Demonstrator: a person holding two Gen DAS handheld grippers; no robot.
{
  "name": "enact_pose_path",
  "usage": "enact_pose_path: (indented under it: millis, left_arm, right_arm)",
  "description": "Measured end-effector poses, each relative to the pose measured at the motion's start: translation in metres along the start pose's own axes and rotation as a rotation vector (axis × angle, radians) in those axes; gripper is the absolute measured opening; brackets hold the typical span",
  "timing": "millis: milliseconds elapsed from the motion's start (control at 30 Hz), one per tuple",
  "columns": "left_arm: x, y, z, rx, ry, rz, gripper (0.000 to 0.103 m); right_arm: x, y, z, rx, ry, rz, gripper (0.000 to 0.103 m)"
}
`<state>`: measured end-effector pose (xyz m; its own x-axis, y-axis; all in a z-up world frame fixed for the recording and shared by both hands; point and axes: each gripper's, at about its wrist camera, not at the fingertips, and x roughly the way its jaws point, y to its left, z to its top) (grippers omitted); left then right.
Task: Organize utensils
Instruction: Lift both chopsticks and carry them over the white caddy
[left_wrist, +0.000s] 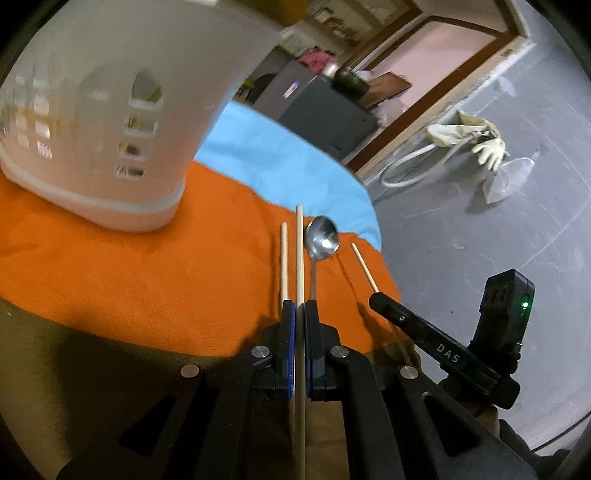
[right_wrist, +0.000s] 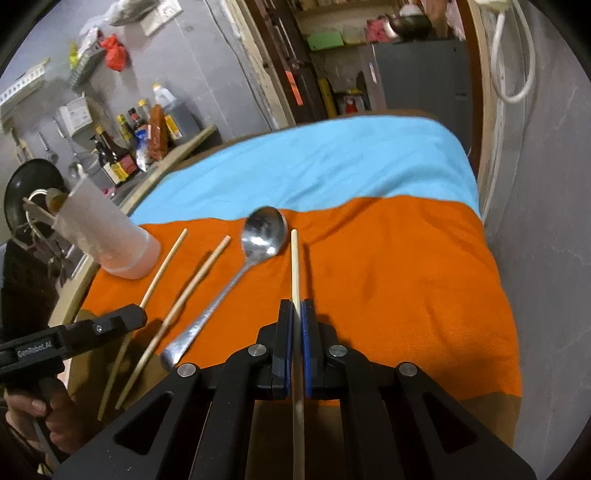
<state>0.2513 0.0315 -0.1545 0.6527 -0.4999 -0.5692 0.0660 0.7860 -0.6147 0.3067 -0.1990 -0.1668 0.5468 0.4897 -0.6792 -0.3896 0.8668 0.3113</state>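
While each gripper, left (left_wrist: 300, 308) and right (right_wrist: 296, 308), has its fingers closed on one chopstick, the spoon (right_wrist: 236, 273), another chopstick (right_wrist: 173, 306) still lie outside the holder (left_wrist: 92, 129)

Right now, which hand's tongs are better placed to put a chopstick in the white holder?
Left: the left tongs grip a chopstick near the holder; the right tongs, also holding one, sit farther away.
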Motion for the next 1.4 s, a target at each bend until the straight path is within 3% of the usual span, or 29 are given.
enact_pose_path:
  millis: [133, 233, 500, 900, 1167, 1400]
  left_arm:
    - [-0.017, -0.014, -0.003, 0.058, -0.067, -0.034, 0.002]
    - [-0.032, -0.024, 0.001, 0.080, -0.130, -0.058, 0.002]
    - [-0.087, -0.033, 0.039, 0.139, -0.295, -0.081, 0.002]
    - [-0.163, -0.009, 0.103, 0.213, -0.517, -0.004, 0.002]
    - [-0.191, 0.062, 0.131, 0.068, -0.754, -0.064, 0.002]
    - [-0.186, 0.107, 0.135, 0.025, -0.843, -0.079, 0.002]
  right_arm:
    - [-0.022, 0.010, 0.001, 0.016, -0.110, 0.060, 0.003]
    - [-0.045, 0.024, 0.006, 0.023, -0.240, 0.136, 0.003]
    - [-0.066, 0.079, 0.050, 0.023, -0.466, 0.288, 0.003]
    - [-0.061, 0.174, 0.105, -0.053, -0.643, 0.357, 0.003]
    - [-0.026, 0.184, 0.121, 0.083, -0.730, 0.496, 0.003]
    - [0.006, 0.171, 0.115, 0.127, -0.778, 0.560, 0.003]
